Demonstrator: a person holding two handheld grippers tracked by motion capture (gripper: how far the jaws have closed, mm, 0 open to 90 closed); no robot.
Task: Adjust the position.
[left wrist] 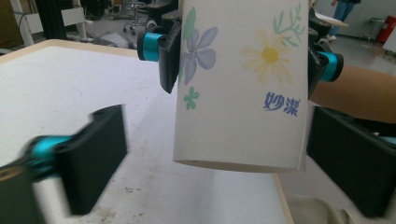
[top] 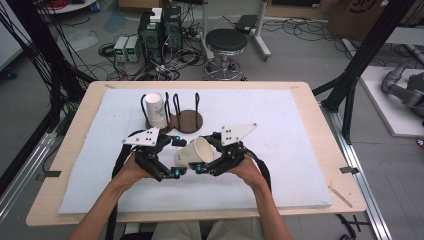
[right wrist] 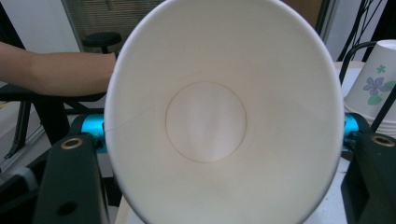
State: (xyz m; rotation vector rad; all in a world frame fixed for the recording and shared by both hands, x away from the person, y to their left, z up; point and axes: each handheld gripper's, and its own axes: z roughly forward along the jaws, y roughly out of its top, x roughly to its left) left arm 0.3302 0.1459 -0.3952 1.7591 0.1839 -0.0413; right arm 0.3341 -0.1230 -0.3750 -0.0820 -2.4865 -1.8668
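Cup [top: 194,152] lies tilted, mouth toward right tool [top: 209,153] clamping it; left tool [top: 176,156] released.

Bright even indoor light, soft faint shadows, left claw's jaw motion-blurred, backgrounds slightly soft

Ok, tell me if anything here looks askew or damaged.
Nothing looks damaged. The paper cup lies tipped on its side in the air, clamped by the right gripper; the left gripper stands open beside it. The stacked cups sit upright in the rack.
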